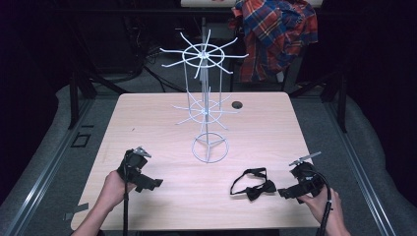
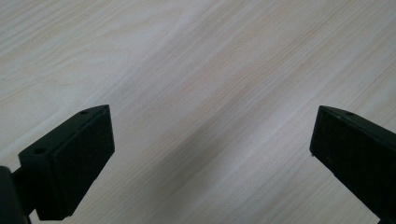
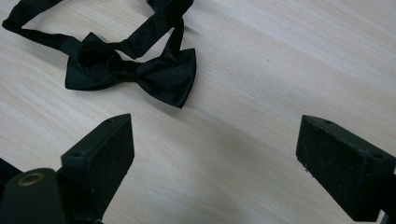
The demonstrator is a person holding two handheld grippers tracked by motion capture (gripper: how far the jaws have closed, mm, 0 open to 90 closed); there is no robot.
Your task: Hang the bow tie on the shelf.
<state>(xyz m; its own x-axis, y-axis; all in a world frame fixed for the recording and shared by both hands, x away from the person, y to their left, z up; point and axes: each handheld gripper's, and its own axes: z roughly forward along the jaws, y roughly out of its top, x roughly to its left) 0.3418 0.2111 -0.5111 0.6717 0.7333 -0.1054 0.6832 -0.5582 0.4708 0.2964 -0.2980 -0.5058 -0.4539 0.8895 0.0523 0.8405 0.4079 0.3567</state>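
Overhead: pale wood table (image 1: pixel 147 123), wire rack (image 1: pixel 206 105); dark room.

On the light wooden table (image 1: pixel 147 113), the white wire display stand (image 1: pixel 205 98) stands centre. The black fabric bow tie (image 1: pixel 255 184) lies nearer the front, right of it, between both handheld grippers.

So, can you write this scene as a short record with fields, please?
surface: wooden table
main thing: black bow tie, flat on the table, strap looped
stand: white wire rack, upright behind the bow tie, hooks bare
left gripper: open, nothing between its fingers
right gripper: open, just beside the bow tie, not touching
background: plaid shirt
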